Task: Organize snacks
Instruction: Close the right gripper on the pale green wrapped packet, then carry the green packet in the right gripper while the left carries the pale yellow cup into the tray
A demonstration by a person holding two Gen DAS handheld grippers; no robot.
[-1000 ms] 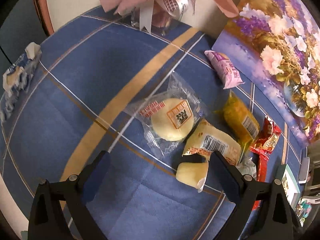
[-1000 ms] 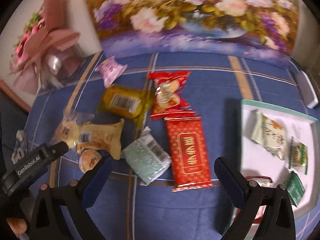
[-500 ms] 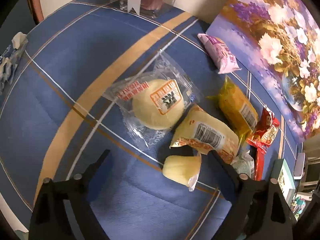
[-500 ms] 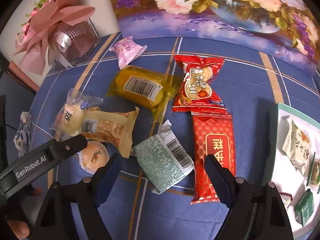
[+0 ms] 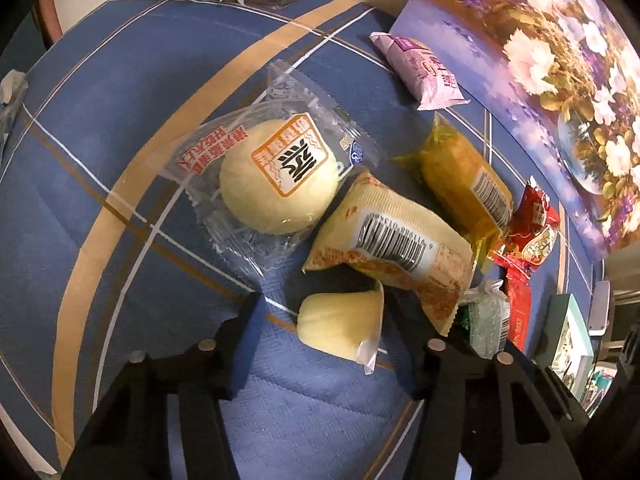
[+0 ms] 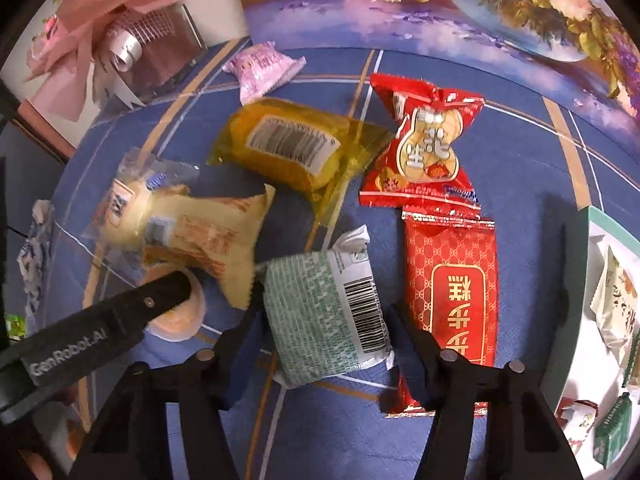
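Surface: a counter (image 5: pixel 120 128) covered by a blue cloth with tan and white stripes.
Left side: a round pale bun in a clear wrapper (image 5: pixel 276 176), flat on the cloth.
Middle: a cream packet with a barcode (image 5: pixel 392 240), a small yellow jelly cup (image 5: pixel 340 324), a yellow packet (image 6: pixel 292 148), a green-patterned packet (image 6: pixel 324 316).
Right side: a red peanut packet (image 6: pixel 428 148) touching a long red packet (image 6: pixel 452 292).
Far edge: a pink packet (image 6: pixel 260 66), a ribboned gift box (image 6: pixel 152 52).
Right edge: a white tray (image 6: pixel 580 320).

Eight loose snacks (image 6: pixel 324 312), two tools (image 6: pixel 328 320).
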